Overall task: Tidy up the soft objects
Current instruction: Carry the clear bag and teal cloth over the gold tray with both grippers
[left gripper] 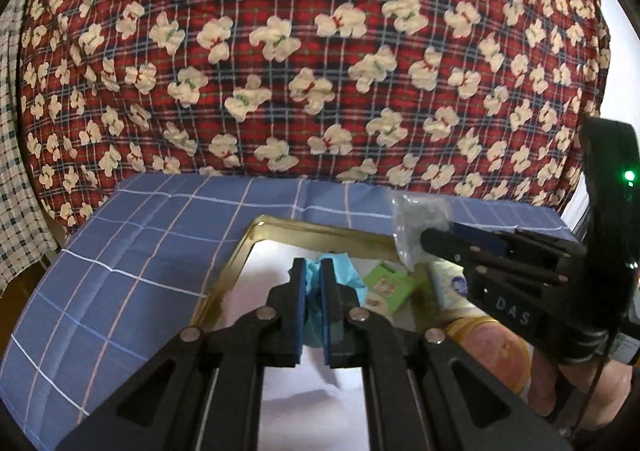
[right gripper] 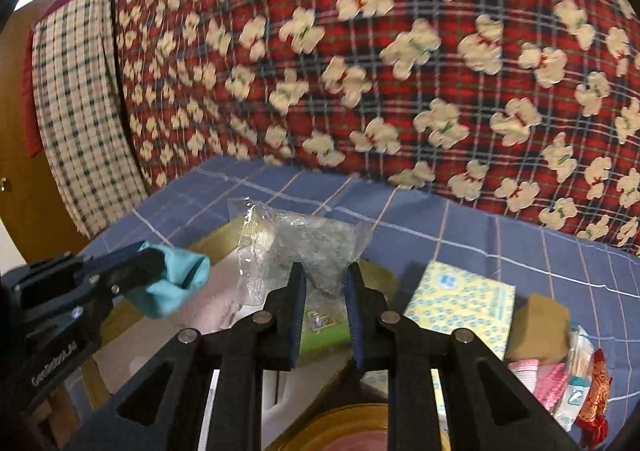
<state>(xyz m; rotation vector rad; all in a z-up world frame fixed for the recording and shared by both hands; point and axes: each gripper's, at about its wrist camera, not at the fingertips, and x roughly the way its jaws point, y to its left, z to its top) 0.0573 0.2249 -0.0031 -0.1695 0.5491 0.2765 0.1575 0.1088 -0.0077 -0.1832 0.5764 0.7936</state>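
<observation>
My left gripper [left gripper: 312, 265] is shut on a crumpled teal cloth [left gripper: 340, 275], held above a gold-rimmed tray [left gripper: 320, 229] with a white floor. In the right wrist view the same gripper [right gripper: 154, 251] comes in from the left with the teal cloth [right gripper: 176, 287] hanging from its tips. My right gripper [right gripper: 325, 269] is shut on a crinkled clear plastic bag [right gripper: 304, 243], lifted over the tray. The left wrist view shows the right gripper [left gripper: 430, 241] at the right with the bag [left gripper: 416, 219] at its tips.
A green packet [right gripper: 324, 327] lies under the bag. On the blue checked tablecloth [left gripper: 120, 259] to the right lie a yellow tissue pack [right gripper: 460, 303], a brown block [right gripper: 540, 327], pink sachets [right gripper: 536, 375] and a red pouch [right gripper: 596, 391]. A red bear-print blanket [left gripper: 320, 51] hangs behind.
</observation>
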